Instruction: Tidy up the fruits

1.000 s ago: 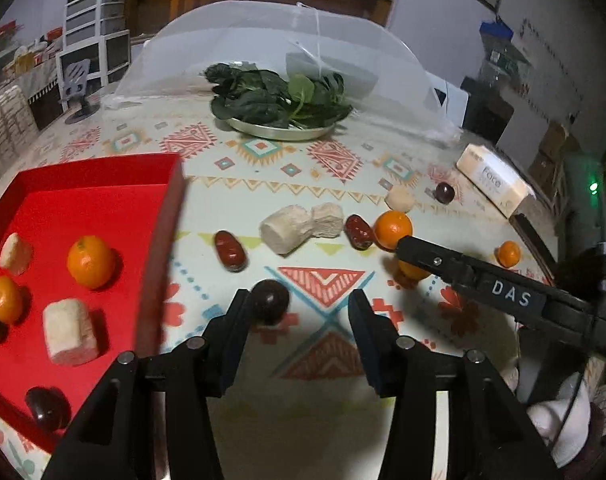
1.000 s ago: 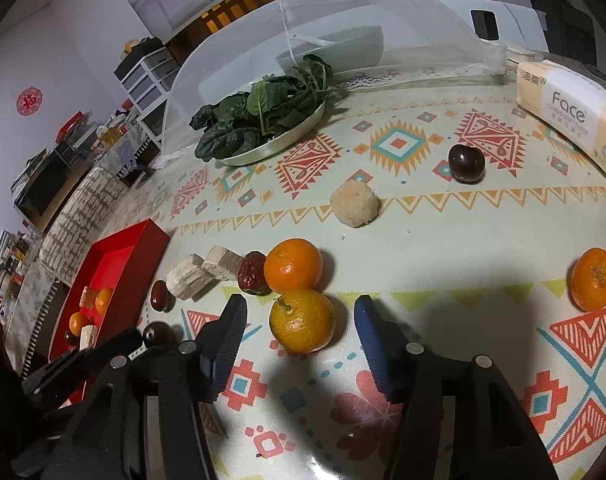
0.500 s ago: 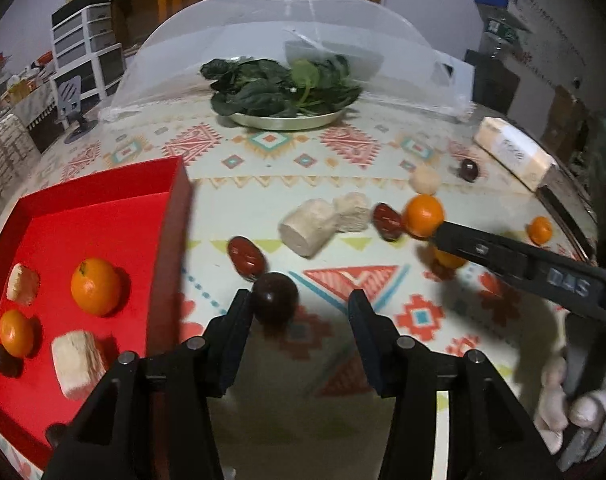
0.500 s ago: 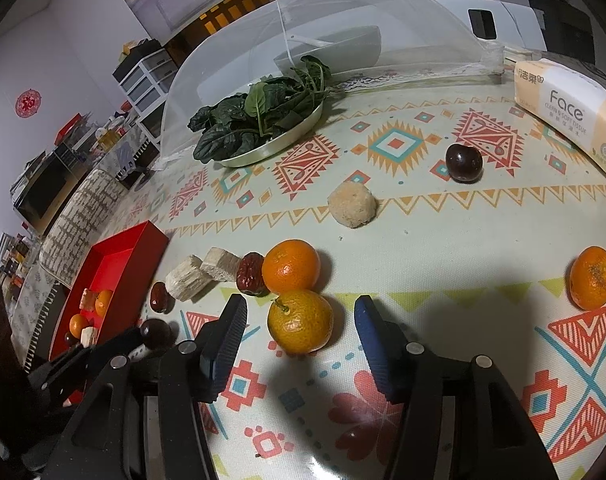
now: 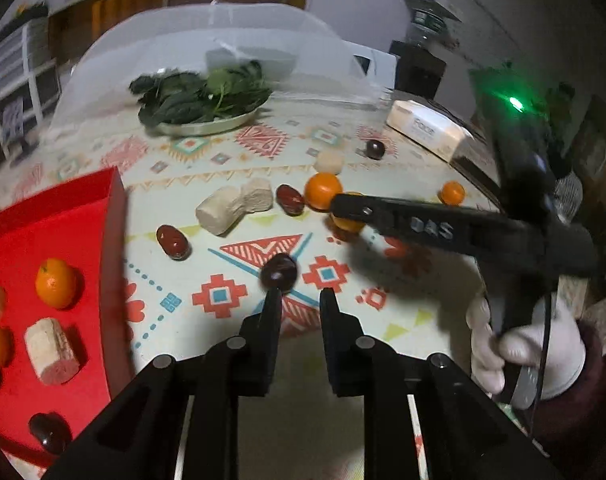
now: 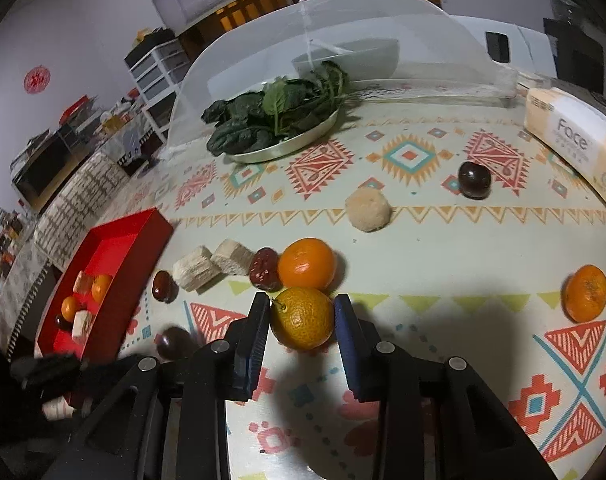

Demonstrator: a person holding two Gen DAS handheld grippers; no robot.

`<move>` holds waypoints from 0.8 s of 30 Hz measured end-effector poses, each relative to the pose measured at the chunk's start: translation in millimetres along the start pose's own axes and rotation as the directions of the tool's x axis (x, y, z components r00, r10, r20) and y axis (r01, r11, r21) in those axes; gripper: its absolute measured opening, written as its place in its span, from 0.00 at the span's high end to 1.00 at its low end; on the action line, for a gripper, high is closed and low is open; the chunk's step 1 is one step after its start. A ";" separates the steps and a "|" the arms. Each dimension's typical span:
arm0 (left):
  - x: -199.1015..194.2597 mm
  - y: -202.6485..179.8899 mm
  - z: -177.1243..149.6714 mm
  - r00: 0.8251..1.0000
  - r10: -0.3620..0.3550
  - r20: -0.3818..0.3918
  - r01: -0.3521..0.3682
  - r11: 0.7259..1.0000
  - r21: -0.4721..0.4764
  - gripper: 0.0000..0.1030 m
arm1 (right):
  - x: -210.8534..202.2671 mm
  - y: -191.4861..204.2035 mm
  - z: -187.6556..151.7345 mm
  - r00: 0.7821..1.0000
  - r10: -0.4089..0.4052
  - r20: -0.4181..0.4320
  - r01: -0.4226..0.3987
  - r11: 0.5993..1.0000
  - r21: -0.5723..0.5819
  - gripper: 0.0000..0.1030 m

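My left gripper [image 5: 299, 300] is shut with nothing between its fingers. A dark round fruit [image 5: 279, 274] lies on the tablecloth just beyond its left fingertip. The red tray [image 5: 63, 216] at the left holds mandarins, white chunks and dark fruits. My right gripper [image 6: 302, 322] is closing on a mandarin [image 6: 303, 308], and both pads touch its sides. A second mandarin [image 6: 307, 264], a red date [image 6: 265, 268], white chunks [image 6: 197, 270] and another date [image 6: 163, 286] lie just past it.
Further off lie a beige ball [image 6: 367, 210], a dark plum [image 6: 475, 180] and a mandarin [image 6: 586, 292] at the right. A plate of spinach [image 6: 279, 120] sits under a mesh cover [image 6: 383, 40]. A tissue box [image 6: 575, 136] lies far right. A gloved hand [image 5: 523, 344] holds the right gripper.
The left jaws have closed, and the dark fruit that sat beside the left finger now lies ahead of its tip. The right jaws have closed in onto the mandarin.
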State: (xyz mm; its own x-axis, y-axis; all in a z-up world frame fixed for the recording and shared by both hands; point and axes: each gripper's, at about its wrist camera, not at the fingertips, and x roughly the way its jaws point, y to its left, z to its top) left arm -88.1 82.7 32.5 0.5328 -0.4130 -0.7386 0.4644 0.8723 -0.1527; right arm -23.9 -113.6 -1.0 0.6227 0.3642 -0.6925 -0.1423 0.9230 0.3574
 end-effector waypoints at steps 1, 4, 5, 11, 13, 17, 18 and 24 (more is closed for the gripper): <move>0.1 -1.7 -0.6 1.000 0.010 0.002 -0.010 1.000 0.005 0.80 | -0.4 0.0 0.0 1.000 -0.002 0.001 0.002 1.000 0.001 0.66; 9.4 -0.8 1.2 0.999 0.049 -0.006 -0.049 0.999 -0.010 0.65 | 0.4 2.6 0.1 1.000 -0.003 -0.003 0.003 1.000 -0.010 0.66; 13.1 -0.4 2.1 0.999 0.044 -0.010 -0.044 0.999 -0.017 0.65 | 0.0 2.8 0.1 1.000 -0.003 -0.001 0.003 1.000 -0.010 0.66; 34.2 -9.6 6.3 0.999 0.010 -0.035 -0.010 1.000 0.003 0.63 | -0.5 -4.5 0.7 1.000 0.004 -0.002 -0.004 1.000 0.026 0.66; 39.0 -14.8 8.8 0.999 0.019 -0.038 -0.019 1.000 0.016 0.62 | 1.3 -6.6 1.2 1.000 0.014 -0.012 -0.014 0.999 0.037 0.66; 45.8 -13.4 15.5 0.998 0.040 -0.040 -0.041 0.999 -0.003 0.65 | 3.2 -12.6 2.1 0.999 0.028 -0.020 -0.026 0.997 0.072 0.61; 47.4 -11.7 15.3 0.997 0.055 -0.048 -0.056 0.998 -0.012 0.73 | 3.2 -14.7 2.3 0.999 0.031 -0.018 -0.029 0.996 0.084 0.55; 33.6 0.0 13.7 0.999 0.043 -0.025 -0.045 0.996 -0.074 0.78 | 4.2 -11.2 6.2 1.000 0.020 -0.015 -0.019 0.997 0.073 0.42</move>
State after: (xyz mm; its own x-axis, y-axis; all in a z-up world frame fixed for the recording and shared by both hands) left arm -60.6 65.3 16.7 0.5341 -0.3684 -0.7610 0.3867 0.9068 -0.1676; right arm -14.9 -123.2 -4.0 0.6082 0.3845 -0.6945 -0.0977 0.9045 0.4152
